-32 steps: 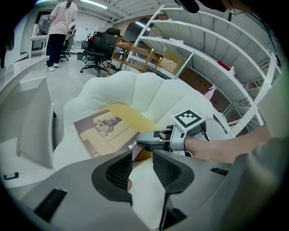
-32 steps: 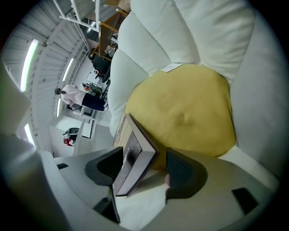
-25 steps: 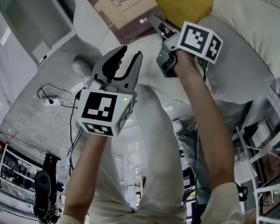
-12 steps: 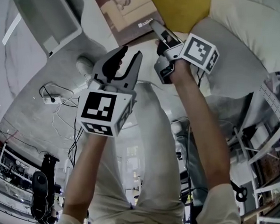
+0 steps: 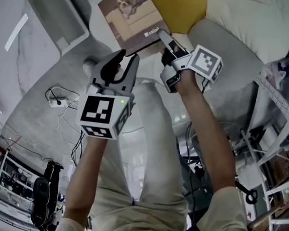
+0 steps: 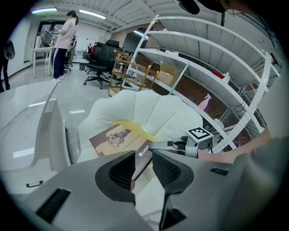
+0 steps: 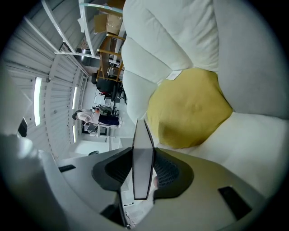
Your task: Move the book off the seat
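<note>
White seat point(image 5: 234, 68), book point(image 5: 128, 16) edge between right gripper point(image 5: 163, 34) fingers point(image 7: 169, 171), floor point(image 5: 45, 94) alongside.

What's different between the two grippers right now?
The right gripper is clamped on the book by its edge; the left gripper holds nothing, jaws apart. The right one reaches to the seat; the left hangs short of the book. Both carry a marker cube.
</note>
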Demonstrator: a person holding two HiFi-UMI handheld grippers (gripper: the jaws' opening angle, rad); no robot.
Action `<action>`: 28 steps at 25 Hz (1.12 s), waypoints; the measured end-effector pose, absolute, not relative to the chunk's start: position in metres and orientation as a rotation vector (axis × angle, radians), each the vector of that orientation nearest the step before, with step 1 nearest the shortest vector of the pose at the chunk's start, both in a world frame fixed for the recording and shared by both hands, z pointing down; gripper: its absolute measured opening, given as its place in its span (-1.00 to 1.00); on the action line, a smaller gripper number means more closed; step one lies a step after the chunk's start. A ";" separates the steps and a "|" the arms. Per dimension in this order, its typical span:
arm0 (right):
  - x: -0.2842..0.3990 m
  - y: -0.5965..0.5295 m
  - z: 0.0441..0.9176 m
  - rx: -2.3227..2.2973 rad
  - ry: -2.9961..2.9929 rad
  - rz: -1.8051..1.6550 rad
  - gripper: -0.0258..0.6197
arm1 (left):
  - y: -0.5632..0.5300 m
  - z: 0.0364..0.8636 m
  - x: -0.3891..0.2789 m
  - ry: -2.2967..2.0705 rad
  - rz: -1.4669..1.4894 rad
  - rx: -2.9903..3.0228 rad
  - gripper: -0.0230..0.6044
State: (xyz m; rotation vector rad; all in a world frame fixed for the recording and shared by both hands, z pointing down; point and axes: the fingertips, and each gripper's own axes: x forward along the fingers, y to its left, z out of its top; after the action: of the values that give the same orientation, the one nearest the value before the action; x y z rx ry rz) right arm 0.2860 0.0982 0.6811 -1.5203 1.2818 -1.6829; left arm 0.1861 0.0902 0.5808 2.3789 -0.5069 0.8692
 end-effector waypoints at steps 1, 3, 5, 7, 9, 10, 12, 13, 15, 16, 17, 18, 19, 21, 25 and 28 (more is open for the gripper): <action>0.289 0.101 0.670 -1.512 1.281 -1.670 -0.46 | 0.092 0.572 0.187 -0.515 0.870 2.382 -0.54; 0.297 0.106 0.645 -1.487 1.282 -1.638 -0.46 | 0.097 0.551 0.193 -0.528 0.866 2.392 -0.54; 0.302 0.110 0.621 -1.465 1.279 -1.616 -0.46 | 0.100 0.531 0.196 -0.547 0.858 2.402 -0.61; 0.298 0.107 0.607 -1.458 1.276 -1.610 -0.46 | 0.096 0.520 0.189 -0.575 0.851 2.408 -0.80; 0.283 0.097 0.605 -1.453 1.268 -1.613 -0.46 | 0.085 0.521 0.170 -0.593 0.854 2.400 -0.88; 0.273 0.091 0.608 -1.450 1.261 -1.616 -0.46 | 0.078 0.526 0.159 -0.596 0.857 2.390 -0.89; 0.252 0.079 0.615 -1.446 1.241 -1.628 -0.46 | 0.066 0.535 0.136 -0.594 0.857 2.366 -0.89; 0.242 0.072 0.618 -1.446 1.233 -1.635 -0.46 | 0.059 0.539 0.125 -0.592 0.854 2.356 -0.89; 0.223 0.058 0.620 -1.451 1.235 -1.650 -0.46 | 0.043 0.541 0.104 -0.592 0.841 2.334 -0.89; 0.215 0.052 0.618 -1.454 1.243 -1.658 -0.46 | 0.036 0.540 0.095 -0.597 0.831 2.324 -0.89; 0.209 0.047 0.616 -1.454 1.252 -1.666 -0.46 | 0.030 0.538 0.088 -0.604 0.821 2.314 -0.89; 0.205 0.043 0.612 -1.451 1.257 -1.675 -0.46 | 0.025 0.536 0.083 -0.614 0.812 2.308 -0.89; 0.202 0.041 0.609 -1.448 1.261 -1.683 -0.46 | 0.022 0.534 0.080 -0.625 0.806 2.303 -0.89; 0.200 0.039 0.602 -1.442 1.272 -1.697 -0.46 | 0.018 0.529 0.075 -0.647 0.799 2.297 -0.89; 0.195 0.032 0.589 -1.435 1.308 -1.706 -0.46 | 0.008 0.522 0.064 -0.685 0.789 2.286 -0.89; 0.184 0.020 0.579 -1.423 1.346 -1.710 -0.46 | -0.002 0.516 0.048 -0.723 0.778 2.276 -0.89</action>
State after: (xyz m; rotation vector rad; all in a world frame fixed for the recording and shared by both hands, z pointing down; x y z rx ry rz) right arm 0.1836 0.0204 0.5790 -1.4233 1.3460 -1.7100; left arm 0.0484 -0.0023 0.5162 2.2764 -0.7230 0.7777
